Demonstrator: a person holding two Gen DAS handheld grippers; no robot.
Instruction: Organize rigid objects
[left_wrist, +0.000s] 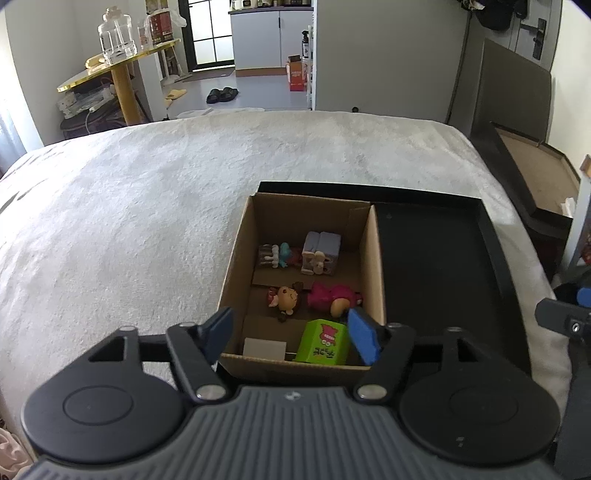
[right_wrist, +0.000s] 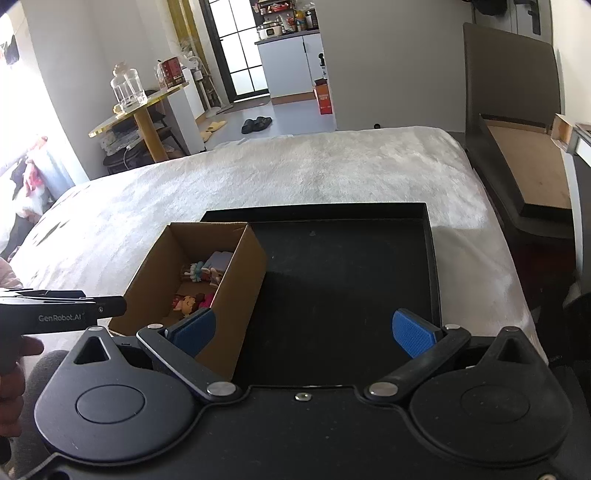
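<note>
An open cardboard box (left_wrist: 242, 236) (right_wrist: 243, 273) stands at the left end of a black tray (left_wrist: 436, 266) (right_wrist: 343, 280) on a bed. Inside lie a green carton (left_wrist: 325, 343), a white card (left_wrist: 264, 349), a brown doll figure (left_wrist: 288, 299), a pink figure (left_wrist: 332, 295), a lilac block toy (left_wrist: 321, 251) and a small teal figure (left_wrist: 275, 254). My left gripper (left_wrist: 291, 336) hovers open over the box's near end, its blue pads apart above the green carton and touching nothing. My right gripper (right_wrist: 303, 332) stands wide open over the bare tray, holding nothing.
A white fuzzy blanket (left_wrist: 147, 206) covers the bed around the tray. To the right stands a dark slanted board and chair (right_wrist: 524, 155). Beyond the bed are a gold-rimmed round table with glass jars (left_wrist: 118, 55), slippers (left_wrist: 221, 94) on the floor and a kitchen doorway.
</note>
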